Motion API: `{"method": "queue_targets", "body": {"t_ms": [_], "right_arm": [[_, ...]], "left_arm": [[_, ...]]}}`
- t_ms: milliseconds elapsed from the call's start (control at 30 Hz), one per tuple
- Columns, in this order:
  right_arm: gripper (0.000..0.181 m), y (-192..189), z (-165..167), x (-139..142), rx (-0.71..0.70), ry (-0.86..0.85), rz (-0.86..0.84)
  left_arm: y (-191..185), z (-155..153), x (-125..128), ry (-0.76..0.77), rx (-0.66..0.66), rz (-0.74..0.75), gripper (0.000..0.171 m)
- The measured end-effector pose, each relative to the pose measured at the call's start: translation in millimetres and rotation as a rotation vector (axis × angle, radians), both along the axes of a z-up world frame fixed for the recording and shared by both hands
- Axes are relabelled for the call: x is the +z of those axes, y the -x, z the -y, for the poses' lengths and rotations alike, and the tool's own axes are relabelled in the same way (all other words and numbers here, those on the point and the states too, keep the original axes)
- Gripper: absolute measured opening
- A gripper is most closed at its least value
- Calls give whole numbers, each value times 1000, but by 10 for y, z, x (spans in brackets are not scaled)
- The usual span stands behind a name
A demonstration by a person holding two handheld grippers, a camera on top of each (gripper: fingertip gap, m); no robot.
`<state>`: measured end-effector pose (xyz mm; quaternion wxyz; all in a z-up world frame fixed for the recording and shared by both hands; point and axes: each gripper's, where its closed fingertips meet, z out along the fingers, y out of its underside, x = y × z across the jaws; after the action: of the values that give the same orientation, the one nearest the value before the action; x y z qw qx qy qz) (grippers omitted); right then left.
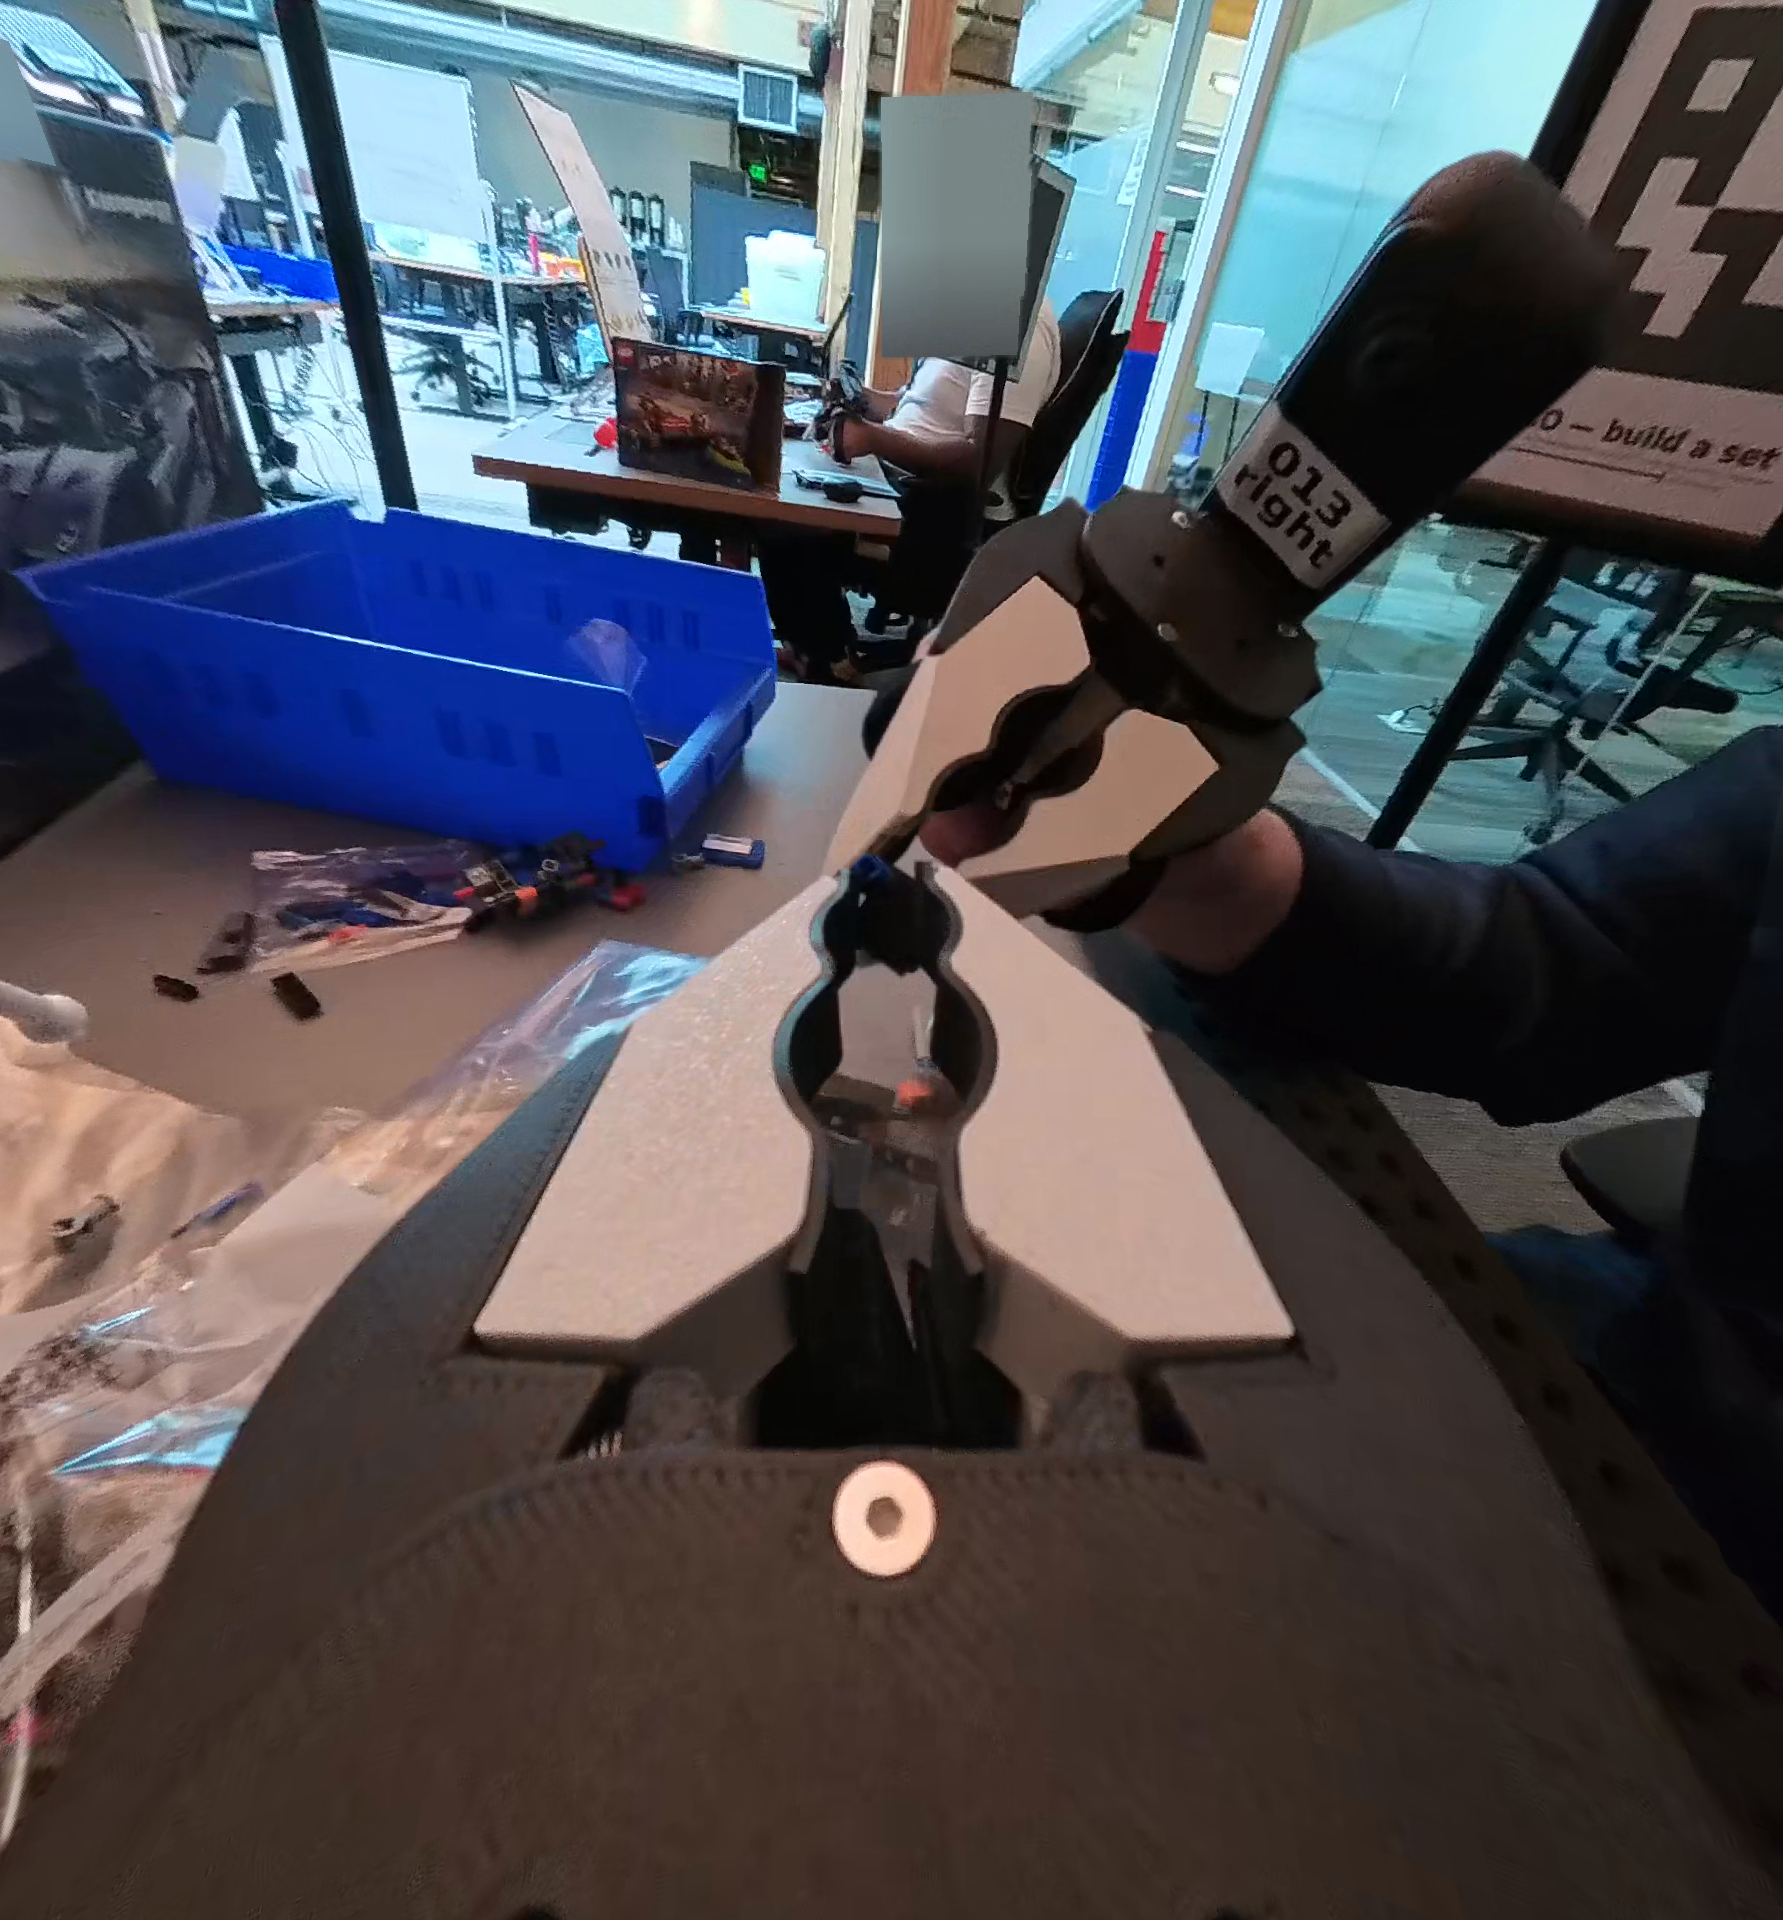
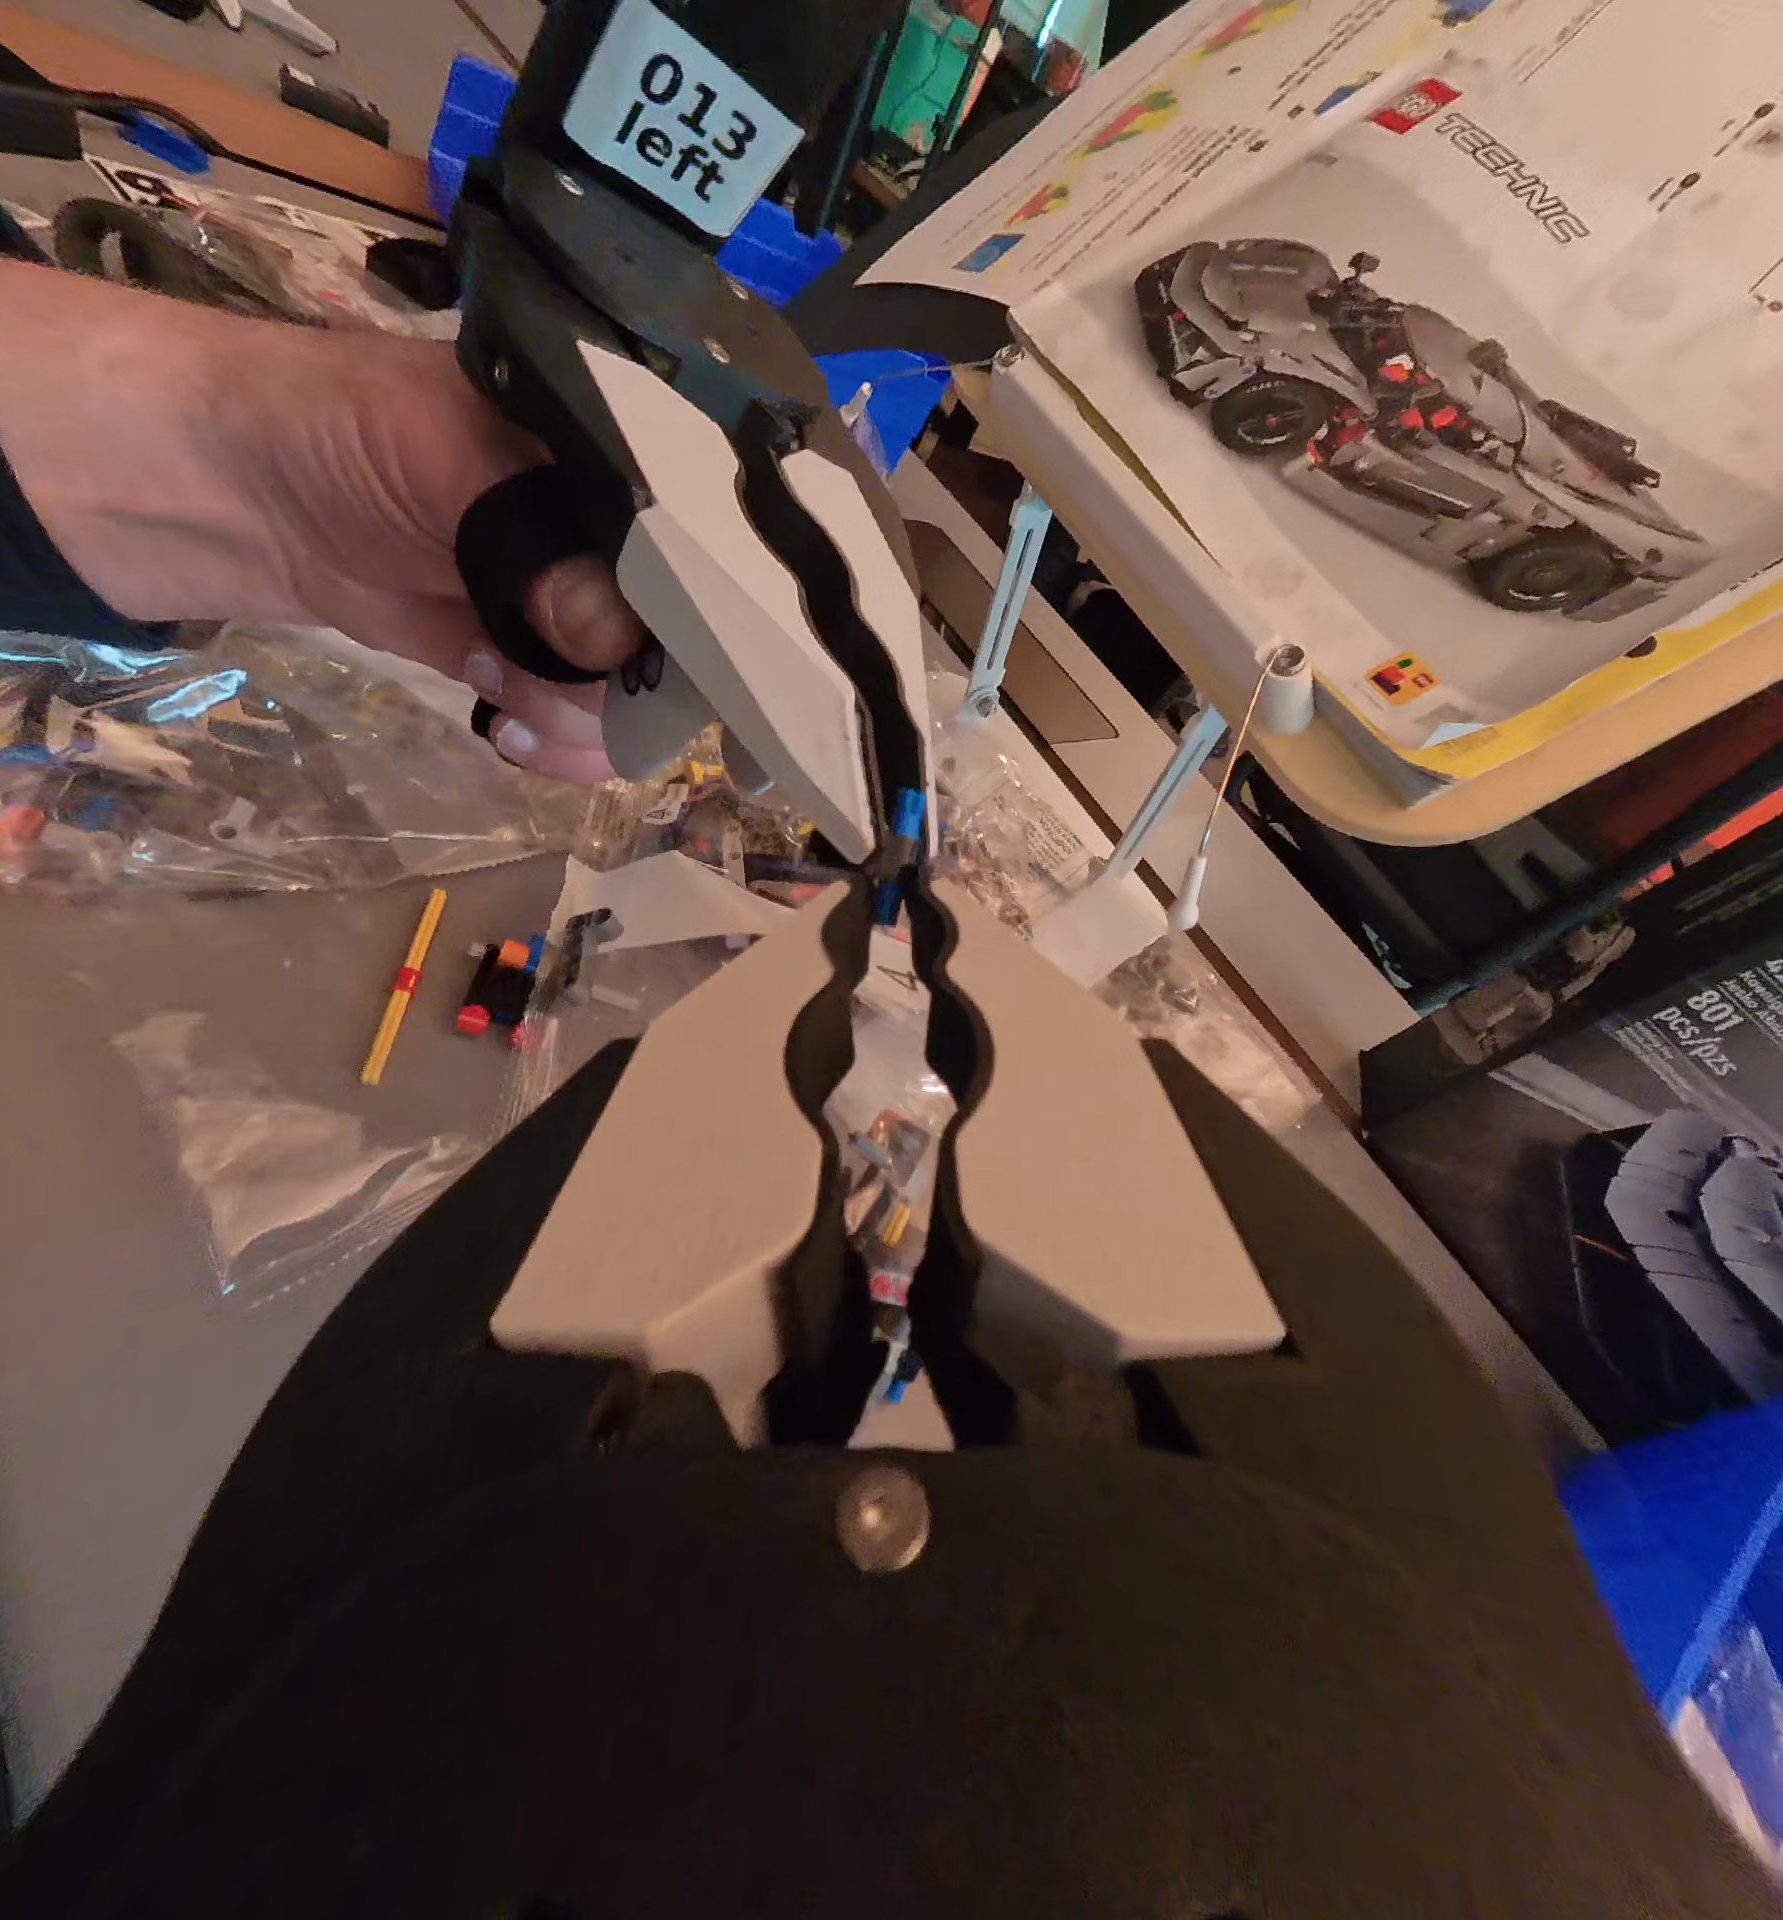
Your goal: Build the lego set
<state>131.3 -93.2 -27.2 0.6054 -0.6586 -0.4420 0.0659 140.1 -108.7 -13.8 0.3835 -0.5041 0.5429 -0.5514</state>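
Two grippers met tip to tip over a tiny Lego piece above the desk.

The left gripper [image 1: 882, 909] had its jaws clenched on a small black connector [image 1: 892, 920], held at the very tips, and the right gripper [image 2: 892, 894] had its jaws pinched on a blue pin [image 2: 887, 902] that ran straight from its tips into that connector. Both pieces hung in the air between the two pairs of jaws, well above the desk [image 2: 191, 1039], with loose parts and clear bags [image 2: 243, 769] below and to the left of the right jaws, and the instruction booklet [image 2: 1438, 343] up to their right. These pieces looked light, rigid and smooth, so likely to twist or pop out; gripping the connector across its flat sides and the pin near its middle would seem safest.
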Motion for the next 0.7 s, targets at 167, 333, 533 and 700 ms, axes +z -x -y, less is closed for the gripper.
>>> {"method": "queue_targets", "body": {"t_ms": [167, 333, 533, 700], "right_arm": [[1, -51, 23, -27, 24, 70, -47], [1, -393, -50, 29, -59, 91, -138], [1, -682, -158, -66, -144, 145, -165], [1, -712, -185, -107, -154, 156, -164]], "left_arm": [[-11, -18, -35, -10, 18, -28, 17], [54, -115, -160, -124, 96, -152, 44], [-137, 114, -875, -424, 61, -532, 111], [-220, 66, -1204, -646, 96, -691, 106]]}}
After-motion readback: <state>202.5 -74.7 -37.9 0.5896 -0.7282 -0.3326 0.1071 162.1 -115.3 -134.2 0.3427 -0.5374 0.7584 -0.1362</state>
